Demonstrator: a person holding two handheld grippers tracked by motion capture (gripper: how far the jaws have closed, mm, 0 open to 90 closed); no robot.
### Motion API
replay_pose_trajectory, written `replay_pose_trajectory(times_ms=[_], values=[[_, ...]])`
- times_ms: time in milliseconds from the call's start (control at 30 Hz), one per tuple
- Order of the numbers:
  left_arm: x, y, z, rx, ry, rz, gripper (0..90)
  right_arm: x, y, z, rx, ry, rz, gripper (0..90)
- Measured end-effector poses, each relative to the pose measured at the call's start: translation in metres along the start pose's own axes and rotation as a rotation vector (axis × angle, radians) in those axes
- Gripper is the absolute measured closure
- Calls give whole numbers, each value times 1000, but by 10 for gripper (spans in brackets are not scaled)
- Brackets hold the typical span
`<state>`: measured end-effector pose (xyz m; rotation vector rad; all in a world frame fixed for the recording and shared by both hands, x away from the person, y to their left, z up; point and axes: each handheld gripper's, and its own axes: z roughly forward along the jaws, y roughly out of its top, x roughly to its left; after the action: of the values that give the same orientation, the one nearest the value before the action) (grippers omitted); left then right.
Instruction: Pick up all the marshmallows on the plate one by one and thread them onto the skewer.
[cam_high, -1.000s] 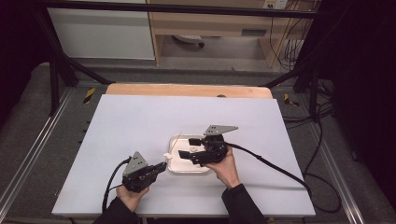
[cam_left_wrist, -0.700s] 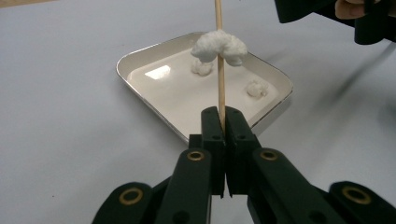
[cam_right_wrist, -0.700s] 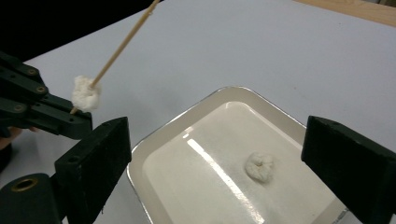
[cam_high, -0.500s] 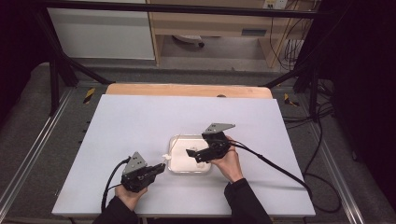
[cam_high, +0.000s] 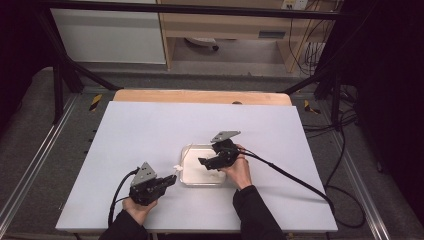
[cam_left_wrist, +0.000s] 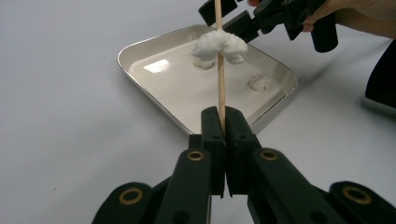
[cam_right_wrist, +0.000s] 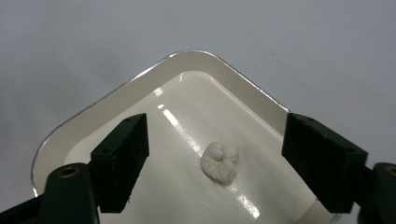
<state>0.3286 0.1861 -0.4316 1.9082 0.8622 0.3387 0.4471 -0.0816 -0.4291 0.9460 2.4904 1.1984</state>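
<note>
Over the tray (cam_high: 187, 177), my right gripper (cam_right_wrist: 212, 163) has spread wide above a lump (cam_right_wrist: 219, 162); left gripper (cam_left_wrist: 222, 128) still clamps the skewer (cam_left_wrist: 220, 74) at seven o'clock.

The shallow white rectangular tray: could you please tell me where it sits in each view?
High view: shallow white rectangular tray just below centre, under the right gripper.
Left gripper view: upper centre, beyond jaws shut on a thin wooden stick.
Right gripper view: centre, between the open jaws.
Shared landmark: the right gripper over it.
</note>
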Motion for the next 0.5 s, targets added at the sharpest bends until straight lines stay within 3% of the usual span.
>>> replay_pose_trajectory(times_ms=[133,500], values=[[0,0,0,0,-1,-2,879,-1,-3,7,25,-17,-6,371],[0,0,0,1,-3,-2,879,-1,-8,14,51,-34,-32,567]])
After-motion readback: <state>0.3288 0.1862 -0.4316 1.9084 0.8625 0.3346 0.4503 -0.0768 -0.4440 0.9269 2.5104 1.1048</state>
